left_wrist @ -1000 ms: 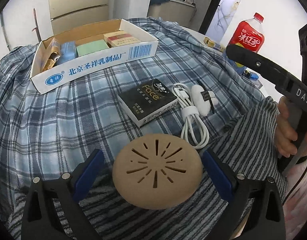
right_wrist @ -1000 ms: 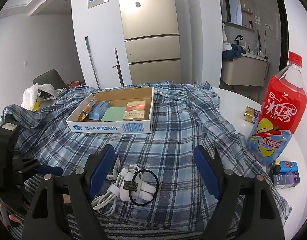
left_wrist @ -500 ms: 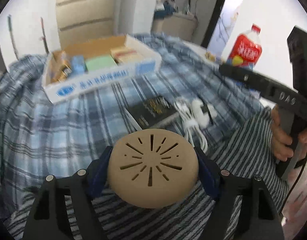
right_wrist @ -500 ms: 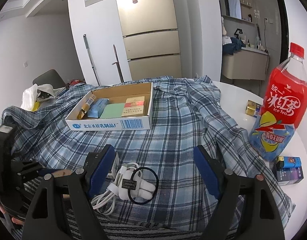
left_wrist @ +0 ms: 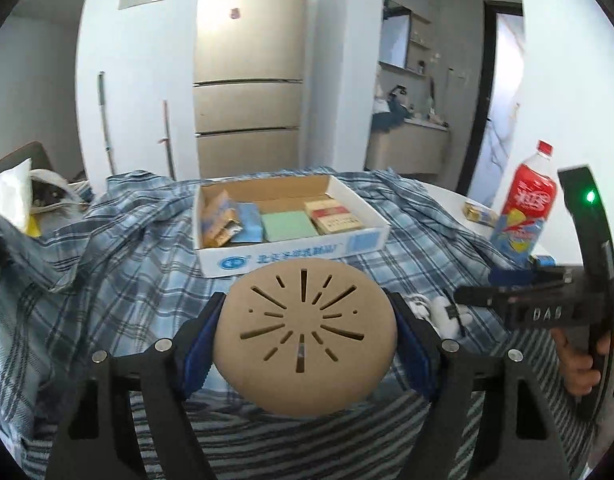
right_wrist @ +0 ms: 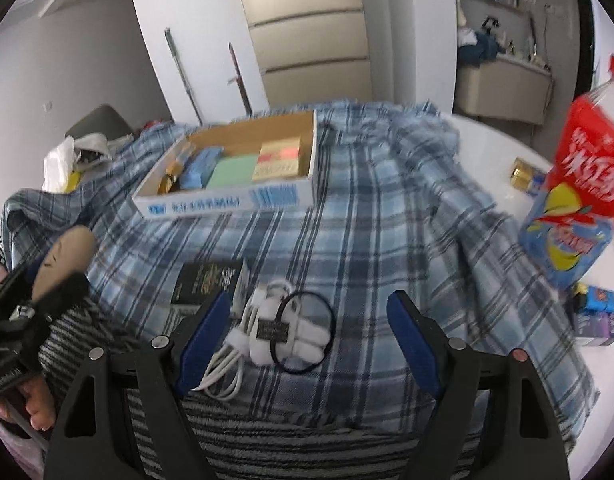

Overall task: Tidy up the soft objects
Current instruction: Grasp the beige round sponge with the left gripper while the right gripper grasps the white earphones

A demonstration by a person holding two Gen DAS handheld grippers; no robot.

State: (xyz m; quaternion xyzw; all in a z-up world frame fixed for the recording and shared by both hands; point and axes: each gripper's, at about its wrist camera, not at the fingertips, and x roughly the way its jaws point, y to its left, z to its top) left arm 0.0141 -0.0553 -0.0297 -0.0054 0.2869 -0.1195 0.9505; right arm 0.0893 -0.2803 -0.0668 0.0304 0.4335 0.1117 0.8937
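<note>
My left gripper [left_wrist: 305, 340] is shut on a tan round soft pad with slits [left_wrist: 305, 336] and holds it lifted above the plaid cloth, in front of the open cardboard box [left_wrist: 291, 256]. The pad also shows at the left edge of the right wrist view [right_wrist: 65, 256]. My right gripper [right_wrist: 311, 340] is open and empty, over a white coiled cable [right_wrist: 243, 344] and a black hair tie with white plush [right_wrist: 303, 332]. A black tissue pack [right_wrist: 209, 280] lies just beyond. The box [right_wrist: 231, 200] holds several small packs.
A red iced tea bottle [right_wrist: 579, 184] stands at the right on the white table, with small boxes [right_wrist: 595, 316] beside it. A grey striped cloth [right_wrist: 307, 440] lies at the near edge. The plaid shirt [right_wrist: 379, 216] covers most of the table.
My left gripper closed on the tan pad and lifted it off the cloth, tilting up toward the box. My right gripper dipped forward over the cable and hair tie, still open.
</note>
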